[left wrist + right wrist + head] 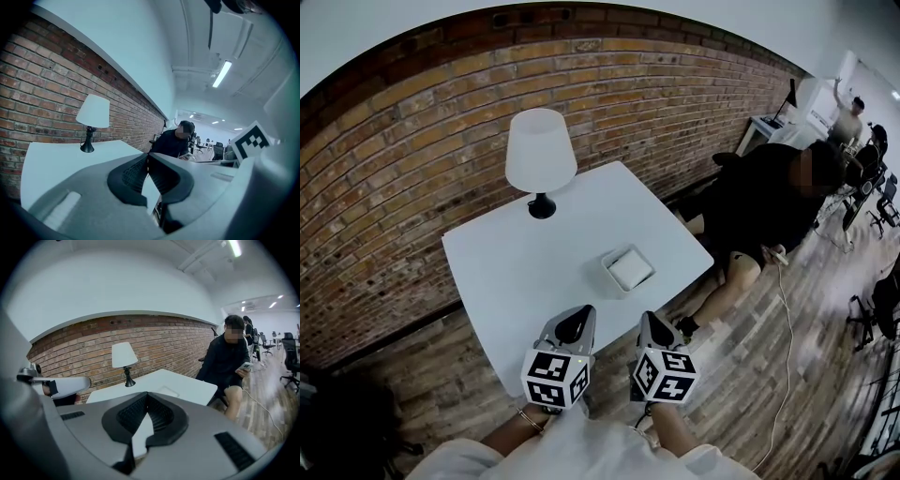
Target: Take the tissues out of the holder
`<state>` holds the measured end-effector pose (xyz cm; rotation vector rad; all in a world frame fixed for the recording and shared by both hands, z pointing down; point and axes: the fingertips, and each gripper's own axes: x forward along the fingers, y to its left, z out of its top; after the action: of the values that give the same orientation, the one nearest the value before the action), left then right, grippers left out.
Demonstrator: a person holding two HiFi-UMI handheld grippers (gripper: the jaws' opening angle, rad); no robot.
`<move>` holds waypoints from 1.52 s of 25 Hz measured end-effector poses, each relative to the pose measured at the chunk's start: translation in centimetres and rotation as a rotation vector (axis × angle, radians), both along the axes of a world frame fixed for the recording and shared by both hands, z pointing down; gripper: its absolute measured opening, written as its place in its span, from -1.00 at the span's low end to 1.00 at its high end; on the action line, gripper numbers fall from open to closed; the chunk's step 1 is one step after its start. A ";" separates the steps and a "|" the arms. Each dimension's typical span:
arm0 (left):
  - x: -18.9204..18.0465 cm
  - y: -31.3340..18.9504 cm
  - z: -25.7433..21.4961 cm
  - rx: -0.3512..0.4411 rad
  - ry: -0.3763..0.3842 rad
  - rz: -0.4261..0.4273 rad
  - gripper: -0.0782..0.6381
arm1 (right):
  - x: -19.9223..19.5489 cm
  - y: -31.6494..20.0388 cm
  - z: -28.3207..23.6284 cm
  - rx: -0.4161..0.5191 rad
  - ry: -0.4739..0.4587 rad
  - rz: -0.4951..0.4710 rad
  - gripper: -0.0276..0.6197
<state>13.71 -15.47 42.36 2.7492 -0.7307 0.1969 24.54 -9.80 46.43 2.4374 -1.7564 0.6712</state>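
A square white holder (628,270) with white tissues lying flat in it sits on the white table (534,272), near the right front edge. My left gripper (574,321) and right gripper (655,325) hover side by side in front of the table's near corner, short of the holder. Each has its jaws shut with nothing between them. In the right gripper view, the right gripper (146,394) points at the table and the holder (168,391) shows faintly beyond it. In the left gripper view, the left gripper (147,155) hides the holder.
A white-shaded lamp (540,155) on a black base stands at the table's far side by the brick wall (412,169). A person in black (769,202) sits close to the table's right side. A white cable (787,356) trails over the wooden floor.
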 end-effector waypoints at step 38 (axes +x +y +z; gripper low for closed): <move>6.8 -9.5 2.0 -0.052 -0.064 -0.139 -0.76 | 5.7 -10.4 3.2 -0.112 -0.051 -0.198 -0.89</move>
<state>20.50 -25.02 44.38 2.6413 -0.9166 0.2717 30.26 -20.22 49.65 2.1567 -1.8910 0.7926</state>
